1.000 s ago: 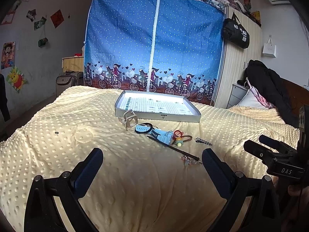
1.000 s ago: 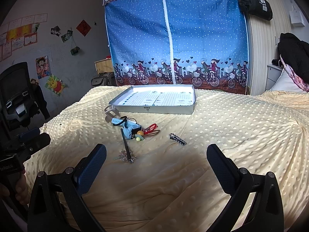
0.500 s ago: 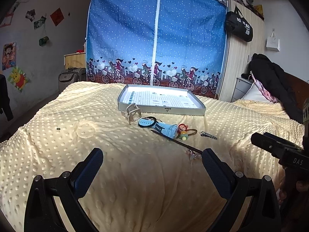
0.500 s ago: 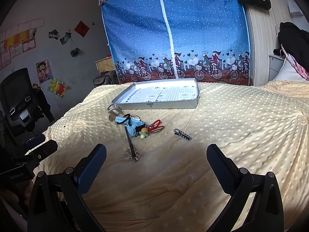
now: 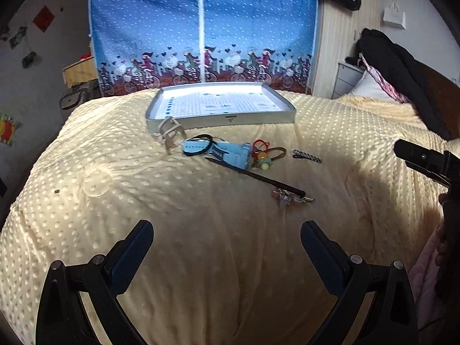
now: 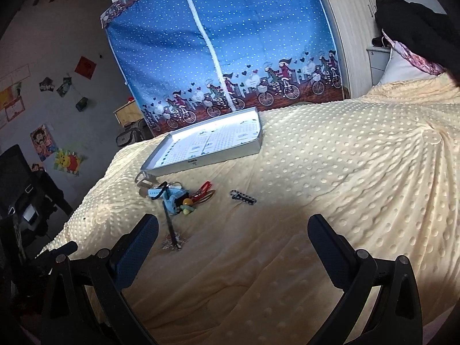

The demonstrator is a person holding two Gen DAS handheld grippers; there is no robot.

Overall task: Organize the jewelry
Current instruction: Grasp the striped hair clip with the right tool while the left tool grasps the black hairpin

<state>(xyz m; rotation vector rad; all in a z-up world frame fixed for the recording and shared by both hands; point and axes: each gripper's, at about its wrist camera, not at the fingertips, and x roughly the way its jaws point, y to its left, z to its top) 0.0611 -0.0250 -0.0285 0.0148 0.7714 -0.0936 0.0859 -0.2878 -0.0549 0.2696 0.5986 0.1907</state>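
We are looking at a small heap of jewelry lying on the pale yellow dotted blanket [image 5: 120,215] of the bed: a light blue strap-like band [image 5: 234,155], a thin black stick-shaped piece [image 5: 256,176] with a silvery cluster of charms [image 5: 287,198] at its near end, red and brown loops [image 5: 266,146] with small yellow and green beads [image 5: 264,162], and a beige buckle-shaped clasp [image 5: 169,136] touching the tray's near wall. A short black-and-white beaded strip [image 6: 243,197] is lying apart from the heap, toward the right side of the bed. Just beyond the heap a shallow silver rectangular tray [image 5: 221,118] with a white printed liner is sitting near the bed's far edge, with nothing visible inside it. Our left gripper [image 5: 227,237] is hovering over the blanket's near part with its blue-padded fingers spread wide, pinching nothing, and our right gripper [image 6: 233,230] is hanging likewise, jaws wide apart and holding nothing. Behind the bed a blue dotted curtain with bicycle riders [image 6: 218,46] is hanging.
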